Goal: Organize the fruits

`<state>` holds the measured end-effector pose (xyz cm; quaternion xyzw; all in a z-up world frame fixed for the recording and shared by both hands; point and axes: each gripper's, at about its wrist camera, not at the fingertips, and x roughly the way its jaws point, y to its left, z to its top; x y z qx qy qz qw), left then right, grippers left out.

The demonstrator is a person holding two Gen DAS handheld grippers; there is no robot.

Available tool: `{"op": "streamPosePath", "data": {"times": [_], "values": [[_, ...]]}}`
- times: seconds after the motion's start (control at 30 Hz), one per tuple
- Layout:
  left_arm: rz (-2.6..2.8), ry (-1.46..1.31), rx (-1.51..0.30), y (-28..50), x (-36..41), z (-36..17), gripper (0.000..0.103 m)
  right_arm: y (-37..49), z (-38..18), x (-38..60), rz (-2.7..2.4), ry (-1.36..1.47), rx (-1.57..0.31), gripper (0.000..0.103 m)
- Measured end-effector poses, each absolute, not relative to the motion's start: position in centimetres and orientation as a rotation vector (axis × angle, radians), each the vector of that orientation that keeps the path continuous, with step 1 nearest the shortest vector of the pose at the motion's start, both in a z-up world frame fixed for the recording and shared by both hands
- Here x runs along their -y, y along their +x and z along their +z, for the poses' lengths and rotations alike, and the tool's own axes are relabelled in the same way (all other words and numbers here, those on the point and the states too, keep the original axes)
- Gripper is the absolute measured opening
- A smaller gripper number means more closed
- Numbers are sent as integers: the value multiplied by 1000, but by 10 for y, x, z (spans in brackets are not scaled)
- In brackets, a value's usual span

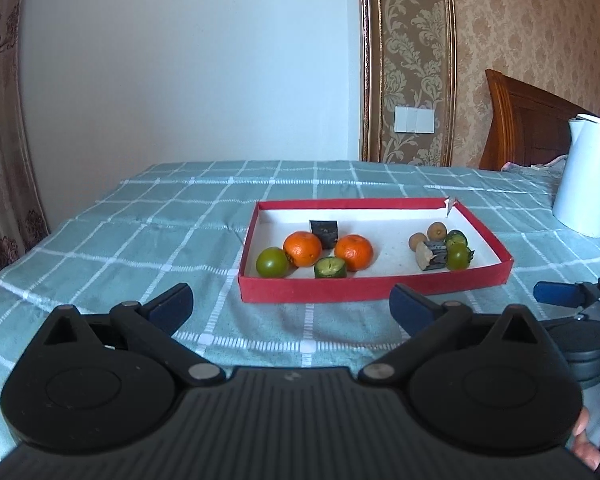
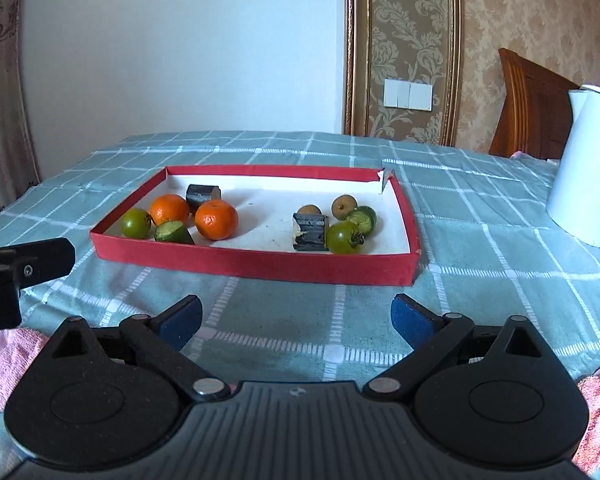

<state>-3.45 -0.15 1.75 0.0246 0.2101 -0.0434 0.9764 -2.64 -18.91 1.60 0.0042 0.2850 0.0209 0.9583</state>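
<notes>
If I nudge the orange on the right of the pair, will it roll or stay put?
The right orange looks round and smooth, so it will probably roll on the flat white floor of the red tray. The cut green fruit beside it may stop a leftward push. Its skin looks firm, so it is likely not fragile.

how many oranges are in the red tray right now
2. Both sit in the left part of the red tray: one orange farther left, the other orange nearer the middle. None appears hidden.

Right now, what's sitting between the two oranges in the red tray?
A dark cut chunk sits just behind the gap between the two oranges, and a halved green fruit lies in front, clearest in the right wrist view.
</notes>
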Motion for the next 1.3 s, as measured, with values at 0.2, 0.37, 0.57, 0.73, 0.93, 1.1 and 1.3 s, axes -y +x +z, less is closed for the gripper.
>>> {"op": "streamPosePath", "data": {"times": [0.2, 0.37, 0.57, 0.73, 0.93, 1.1, 1.3], "values": [[-82, 60, -416, -35, 4, 19, 103, -24, 16, 193, 26, 40, -586, 101], [-75, 52, -417, -34, 3, 19, 103, -25, 15, 195, 26, 52, -585, 101], [-80, 54, -414, -34, 4, 18, 103, -24, 15, 193, 26, 47, -586, 101], [-88, 44, -416, -34, 3, 17, 103, -23, 13, 193, 27, 48, -596, 101], [-83, 43, -408, -33, 3, 17, 103, -21, 12, 191, 28, 41, -598, 101], [-84, 33, -415, -32, 2, 16, 103, -21, 12, 191, 25, 40, -597, 101], [-52, 71, -398, -31, 5, 12, 103, -20, 10, 192, 16, 43, -605, 101]]}}
